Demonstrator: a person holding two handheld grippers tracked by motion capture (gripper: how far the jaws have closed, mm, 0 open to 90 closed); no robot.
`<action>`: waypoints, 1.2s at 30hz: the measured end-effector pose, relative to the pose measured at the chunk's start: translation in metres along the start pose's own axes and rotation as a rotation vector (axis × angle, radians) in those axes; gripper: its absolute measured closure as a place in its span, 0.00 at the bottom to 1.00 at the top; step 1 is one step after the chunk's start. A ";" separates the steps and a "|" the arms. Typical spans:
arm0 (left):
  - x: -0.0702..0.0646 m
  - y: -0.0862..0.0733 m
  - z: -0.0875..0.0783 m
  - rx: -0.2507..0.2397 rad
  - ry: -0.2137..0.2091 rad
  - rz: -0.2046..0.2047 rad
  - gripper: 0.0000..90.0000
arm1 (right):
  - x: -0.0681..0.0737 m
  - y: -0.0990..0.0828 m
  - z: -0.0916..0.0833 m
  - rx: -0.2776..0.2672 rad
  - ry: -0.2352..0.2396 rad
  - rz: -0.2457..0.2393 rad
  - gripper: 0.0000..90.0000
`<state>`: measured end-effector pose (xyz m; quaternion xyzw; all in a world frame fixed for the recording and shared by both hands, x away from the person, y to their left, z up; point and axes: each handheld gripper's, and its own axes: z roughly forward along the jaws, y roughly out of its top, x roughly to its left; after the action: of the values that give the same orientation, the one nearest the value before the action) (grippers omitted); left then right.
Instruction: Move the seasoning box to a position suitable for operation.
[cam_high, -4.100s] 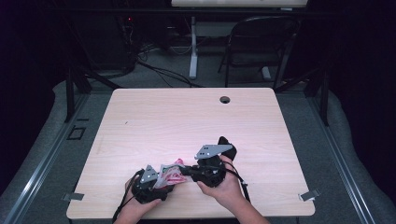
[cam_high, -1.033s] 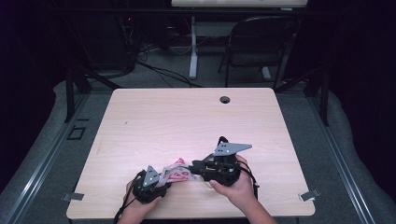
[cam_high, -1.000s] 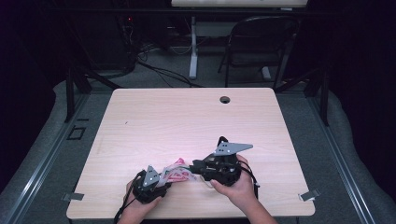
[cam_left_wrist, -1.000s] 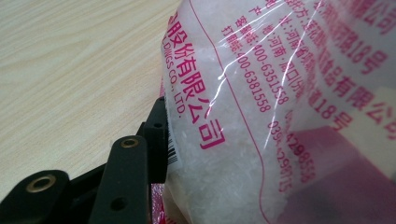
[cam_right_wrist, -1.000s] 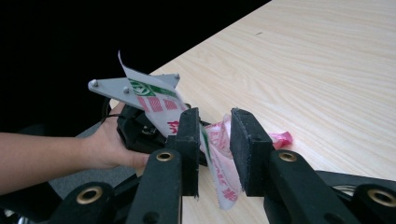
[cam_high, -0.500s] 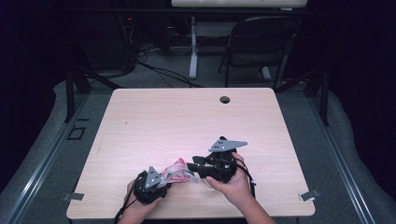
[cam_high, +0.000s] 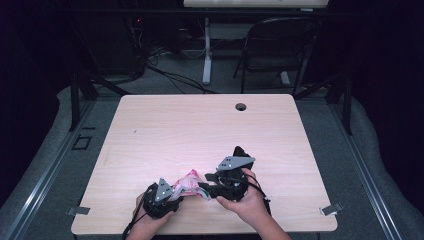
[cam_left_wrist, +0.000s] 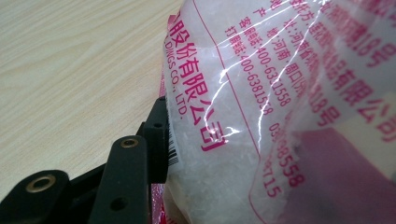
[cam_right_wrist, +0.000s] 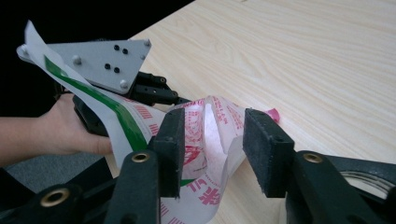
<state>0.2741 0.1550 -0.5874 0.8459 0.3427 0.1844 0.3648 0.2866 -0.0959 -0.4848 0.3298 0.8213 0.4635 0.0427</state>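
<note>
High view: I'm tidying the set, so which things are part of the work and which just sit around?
In use: crinkled clear plastic bag with pink print; left gripper; right gripper.
Idle: light wooden table; black folding chair.

A clear plastic bag (cam_left_wrist: 280, 107) with pink print and a green stripe; pale woodgrain table (cam_high: 200, 130).

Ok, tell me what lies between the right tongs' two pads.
In the right gripper view, a fold of the printed plastic bag stands between the right tongs' open pads, with table beyond.
</note>
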 end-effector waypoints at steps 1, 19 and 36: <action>0.000 0.000 0.000 0.000 0.000 0.000 0.62 | 0.000 0.000 0.001 0.005 0.000 0.003 0.69; 0.000 0.000 0.000 0.000 0.002 0.003 0.62 | -0.004 0.007 0.015 0.107 0.025 0.059 0.90; -0.003 0.000 0.000 -0.001 0.020 0.021 0.62 | -0.002 0.010 0.018 0.129 0.026 0.040 1.00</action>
<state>0.2719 0.1530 -0.5873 0.8474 0.3372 0.1969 0.3598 0.3001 -0.0806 -0.4879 0.3423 0.8432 0.4145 0.0013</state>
